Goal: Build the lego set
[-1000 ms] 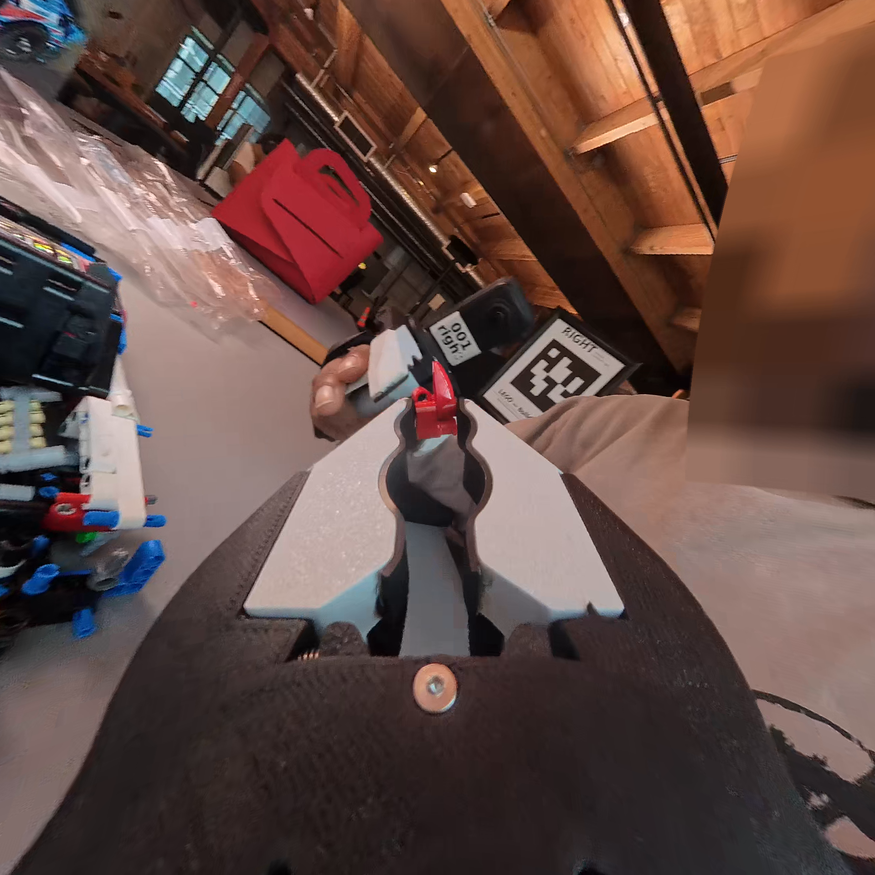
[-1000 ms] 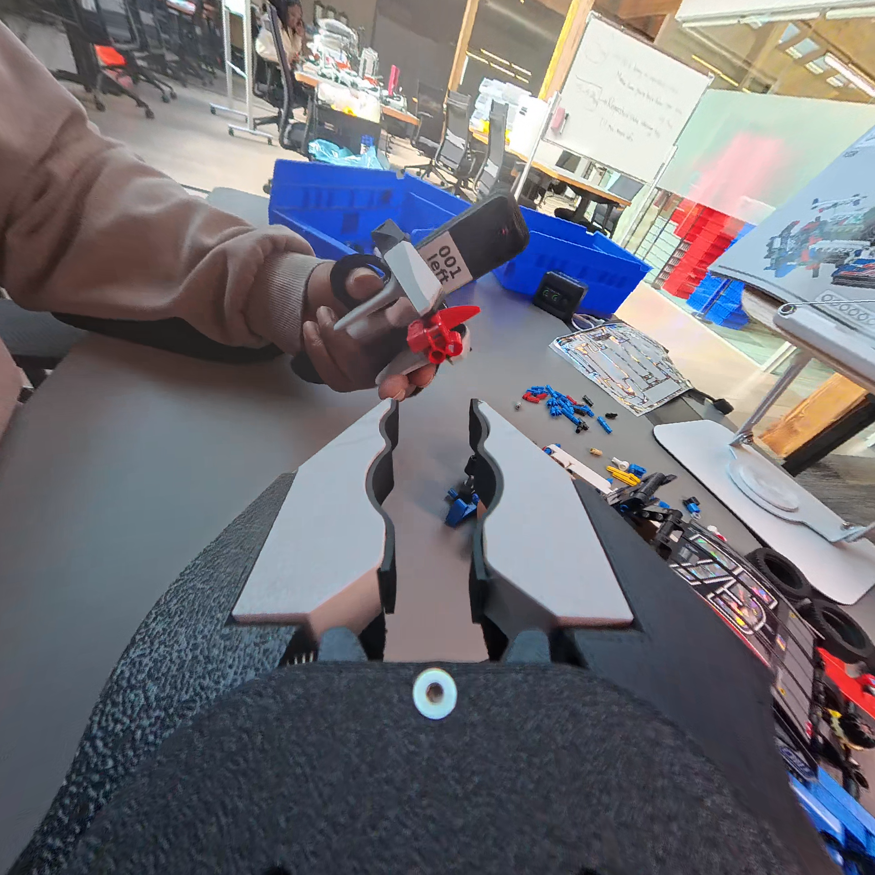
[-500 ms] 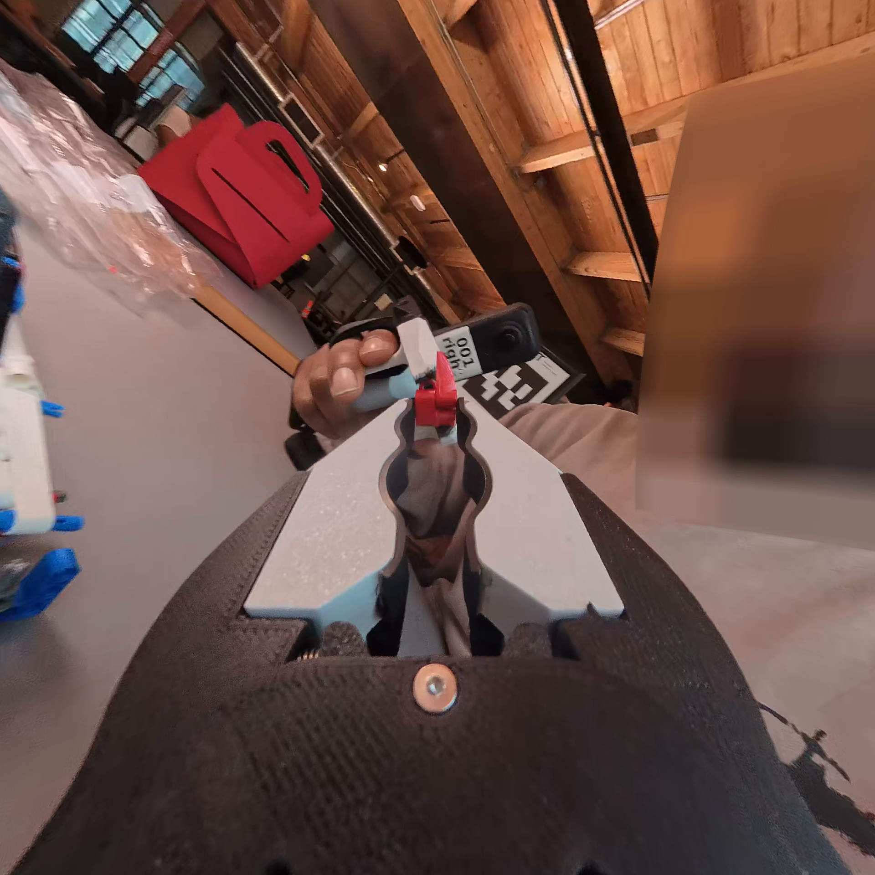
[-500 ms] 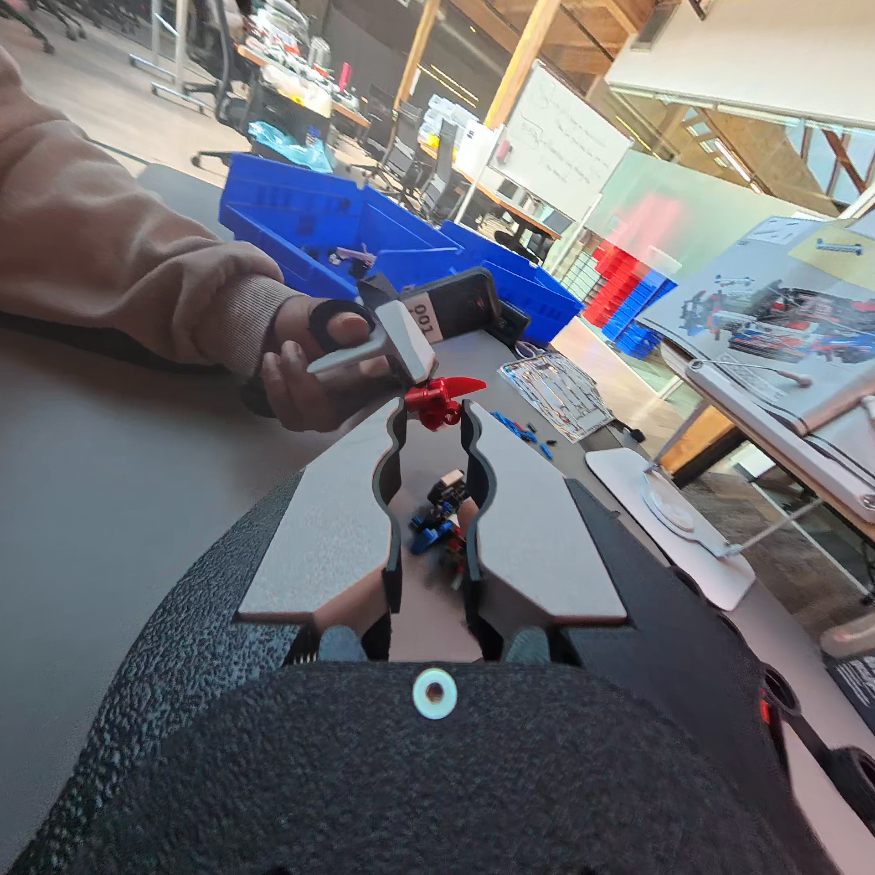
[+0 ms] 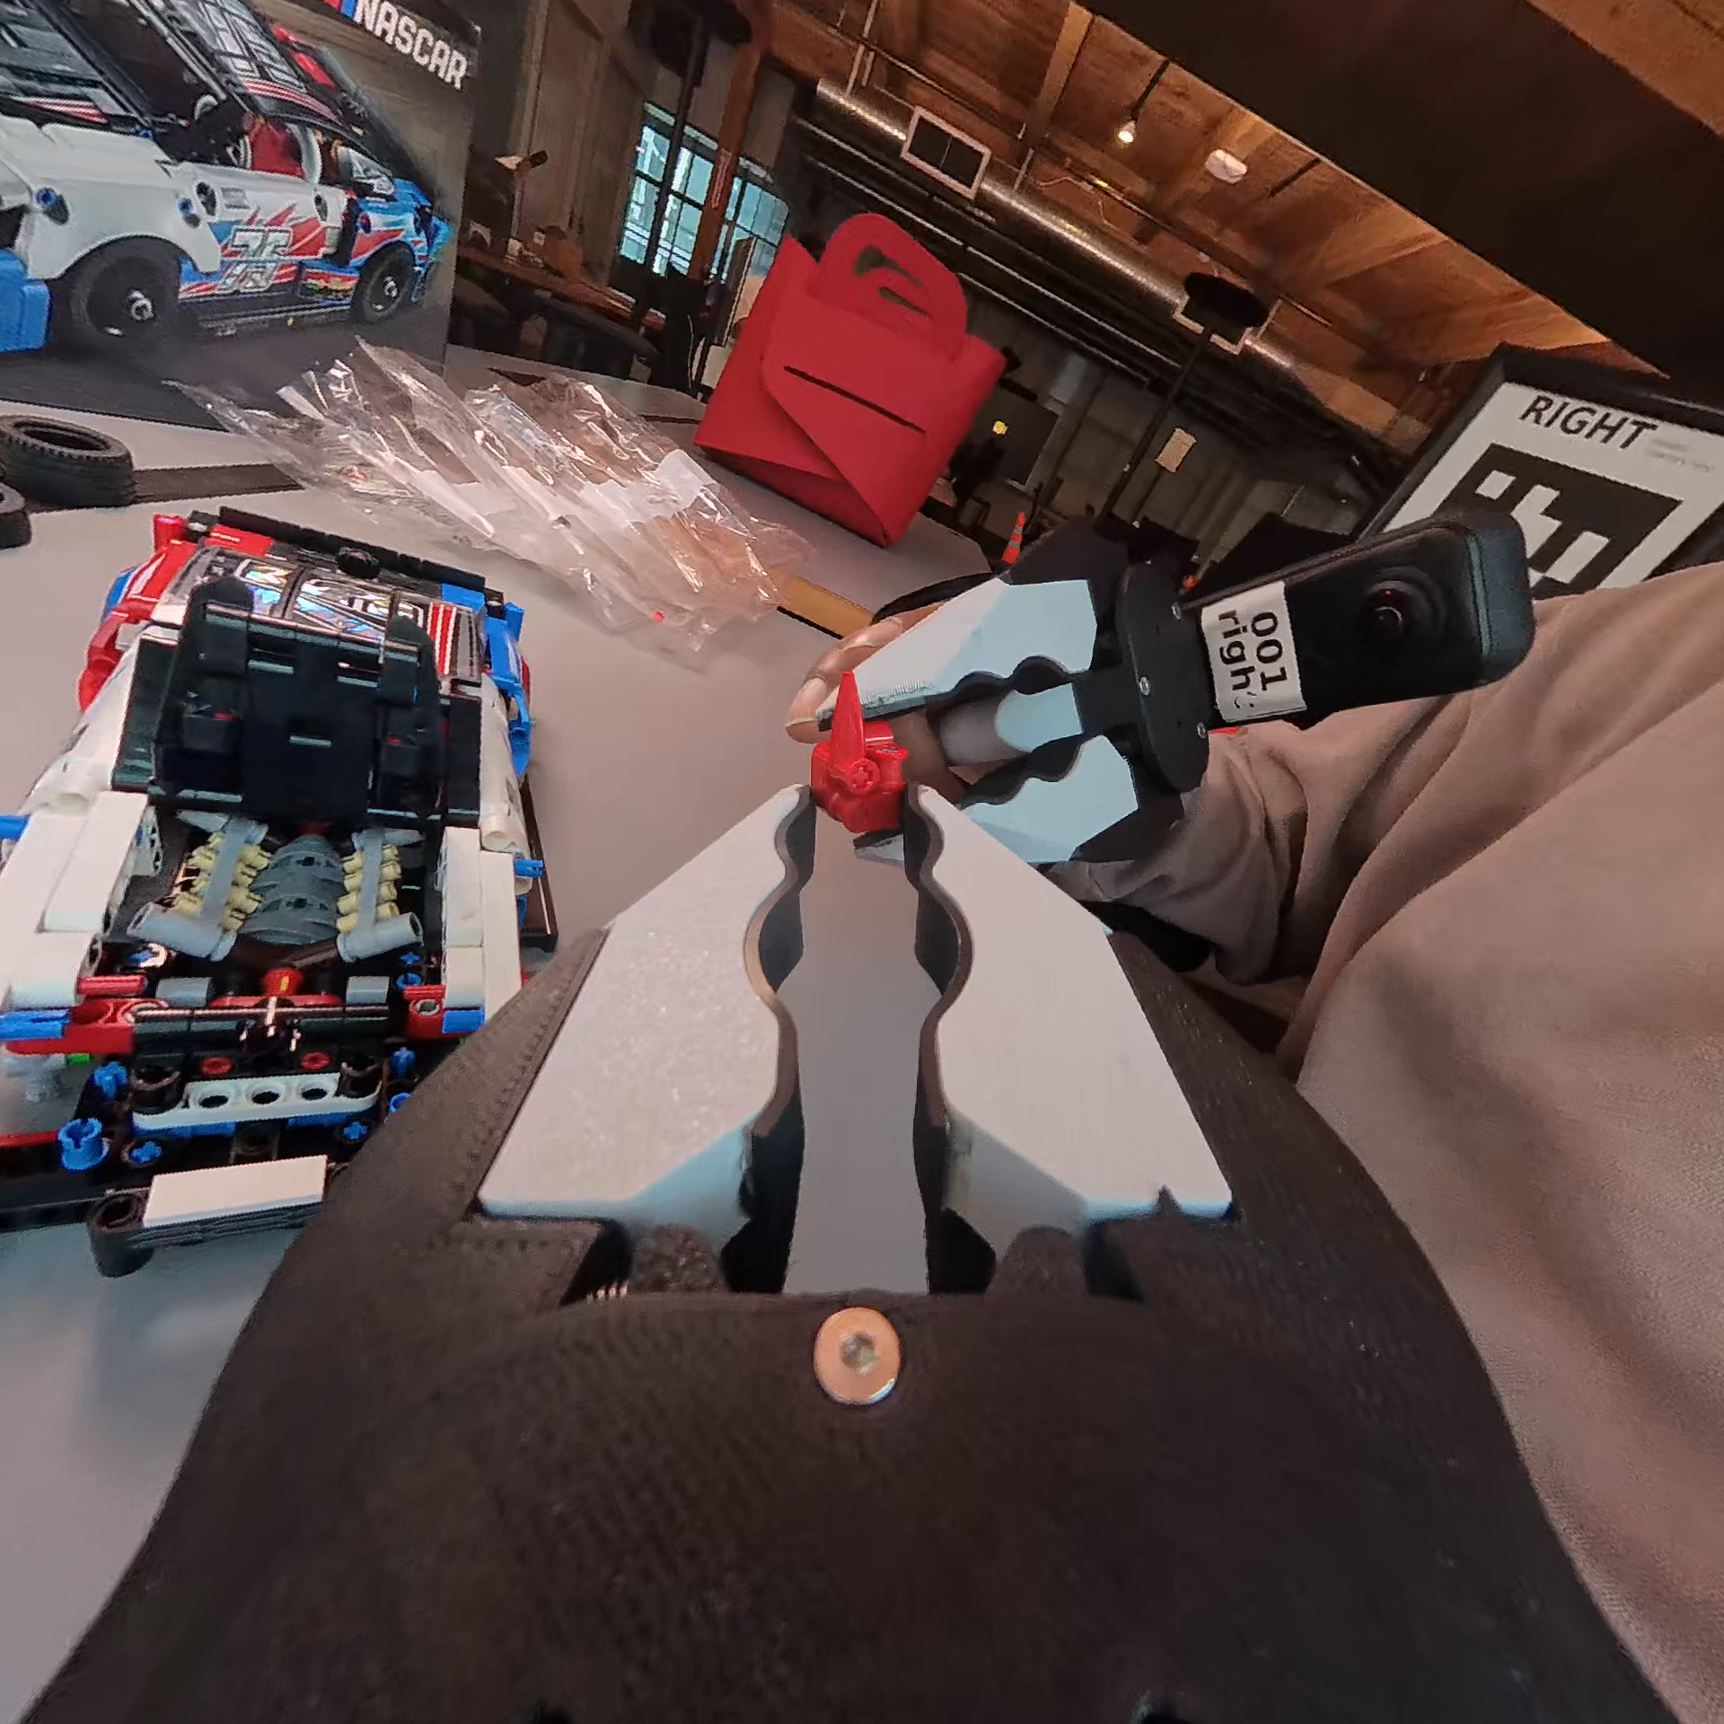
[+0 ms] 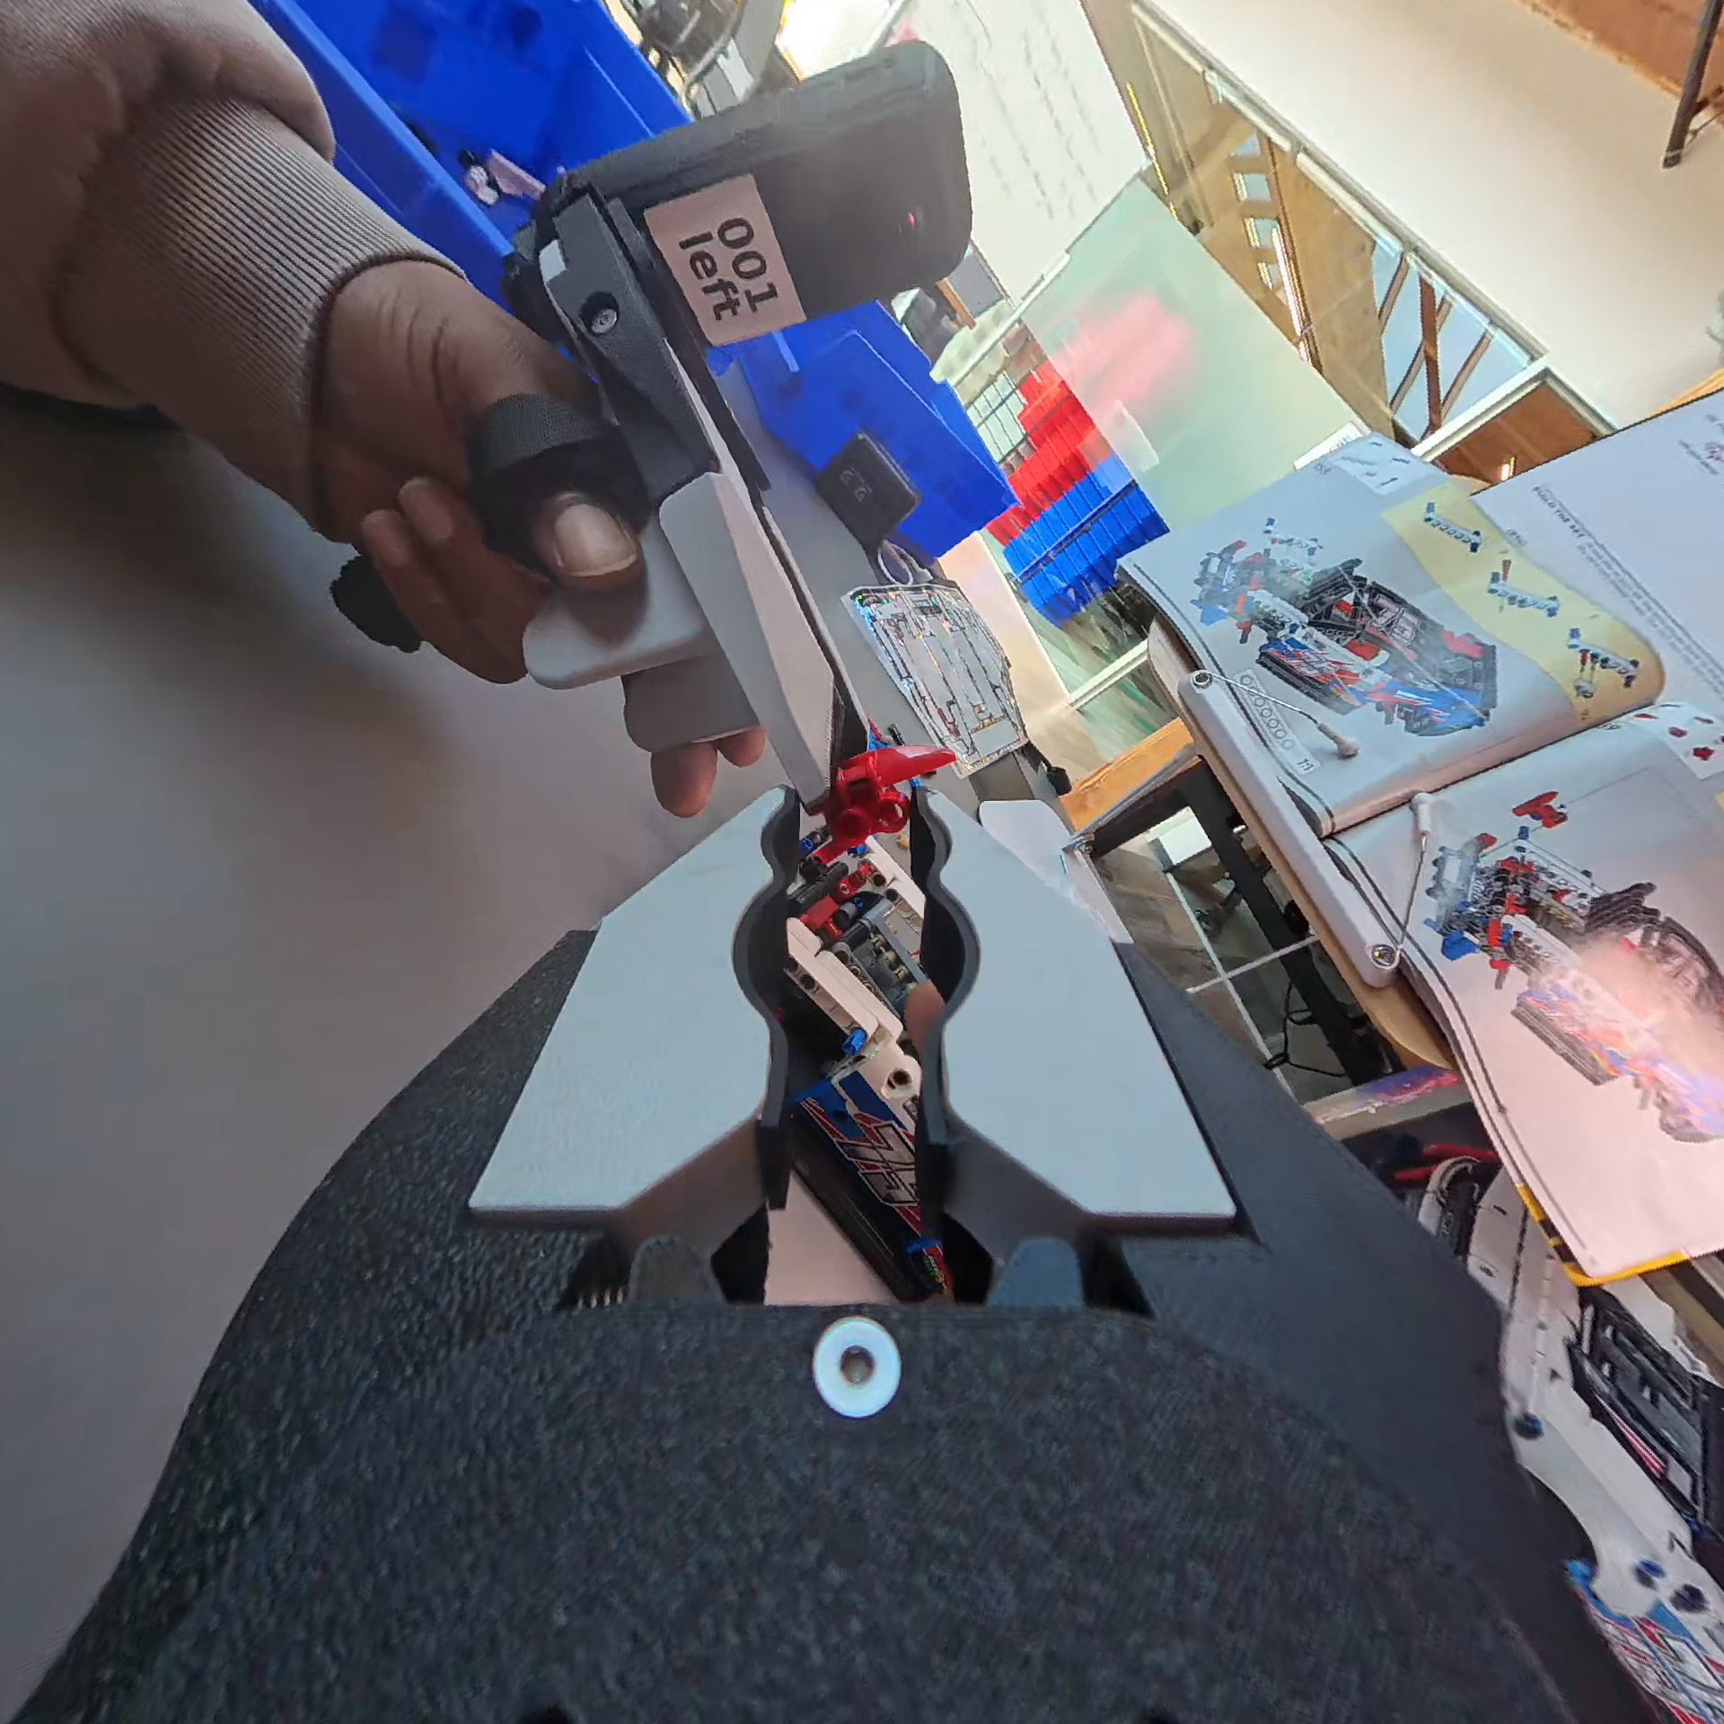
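A small red lego piece [image 5: 854, 774] with a pointed fin is held up in the air above the tabletop [image 5: 653, 746], right where the two tongs meet. The left tongs [image 5: 856, 810] pinch it between their grey fingertips [image 5: 779, 821]. In the right wrist view the same red lego piece [image 6: 863, 793] sits at the tips of the right tongs [image 6: 854, 810], whose fingertips [image 6: 933, 821] stand on either side of it with a narrow gap; whether they press on it or only flank it cannot be told. The left tongs come in there from above, held by a hand [image 6: 448, 485] in a brown sleeve [image 6: 159, 215].

On the tabletop to the left lies the half-built lego car [image 5: 271, 840], white, black, red and blue, with its grey engine showing. Beyond it lie crumpled clear plastic bags [image 5: 522, 494], a black tyre [image 5: 61, 457], the set's box [image 5: 224, 177] and a red paper bag [image 5: 840, 382].

In the right wrist view, an open instruction booklet [image 6: 1455, 634] rests on a stand to the right, a sticker sheet [image 6: 942, 662] lies flat on the tabletop, and blue bins [image 6: 840, 392] stand behind.
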A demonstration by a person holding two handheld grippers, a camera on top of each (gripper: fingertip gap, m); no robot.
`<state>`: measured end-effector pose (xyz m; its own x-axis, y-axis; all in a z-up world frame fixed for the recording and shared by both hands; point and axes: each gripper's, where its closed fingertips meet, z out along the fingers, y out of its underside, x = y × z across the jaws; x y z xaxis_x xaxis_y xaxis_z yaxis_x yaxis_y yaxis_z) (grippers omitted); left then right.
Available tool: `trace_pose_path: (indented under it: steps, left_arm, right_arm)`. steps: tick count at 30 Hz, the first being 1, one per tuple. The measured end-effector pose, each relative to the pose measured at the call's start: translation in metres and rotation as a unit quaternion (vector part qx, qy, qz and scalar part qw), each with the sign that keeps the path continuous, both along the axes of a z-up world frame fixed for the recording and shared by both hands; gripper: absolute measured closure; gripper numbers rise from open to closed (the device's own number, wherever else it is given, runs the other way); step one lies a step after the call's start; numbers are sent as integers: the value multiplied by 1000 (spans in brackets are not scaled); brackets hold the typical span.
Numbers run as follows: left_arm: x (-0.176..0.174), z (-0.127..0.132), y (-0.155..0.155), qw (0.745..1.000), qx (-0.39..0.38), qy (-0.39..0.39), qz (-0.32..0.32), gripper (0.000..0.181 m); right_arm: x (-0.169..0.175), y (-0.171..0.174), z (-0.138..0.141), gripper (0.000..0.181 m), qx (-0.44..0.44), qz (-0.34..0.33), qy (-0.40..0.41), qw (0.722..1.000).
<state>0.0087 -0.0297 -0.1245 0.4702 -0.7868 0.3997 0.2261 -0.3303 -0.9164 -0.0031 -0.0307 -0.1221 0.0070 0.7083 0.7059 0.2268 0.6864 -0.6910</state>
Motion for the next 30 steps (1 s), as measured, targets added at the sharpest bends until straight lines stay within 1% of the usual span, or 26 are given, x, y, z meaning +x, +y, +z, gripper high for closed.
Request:
trace_pose_path:
  steps: [2,4,5,7,12,16,19,21,26,30]
  left_arm:
    - [2,4,-4,1000,16,1,-10,165]
    - [3,8,-9,999,26,-6,-27,165]
    - [3,10,-12,999,30,-11,-36,166]
    - [4,14,-16,998,26,-32,-57,166]
    - [4,16,-18,995,0,-63,-76,166]
    - [3,17,-15,989,-48,-107,-87,167]
    - [4,12,-12,984,-90,-126,-93,167]
    - [4,11,-11,979,-109,-143,-96,167]
    - [6,3,-10,971,-151,-150,-106,166]
    - [4,2,-7,970,-157,-156,-97,166]
  right_arm:
    - [2,-6,4,160,-29,30,13,999]
    - [7,-13,9,160,-87,70,18,994]
    - [9,-15,11,162,-114,88,18,989]
    - [14,-16,16,168,-131,108,31,985]
    - [15,-17,18,169,-96,101,36,990]
    - [13,-14,17,168,-32,79,38,996]
    - [13,-12,16,167,-6,70,39,997]
    - [12,-10,12,166,1,65,32,997]
    - [13,-8,4,169,2,67,13,998]
    - [11,-5,3,169,-16,57,9,998]
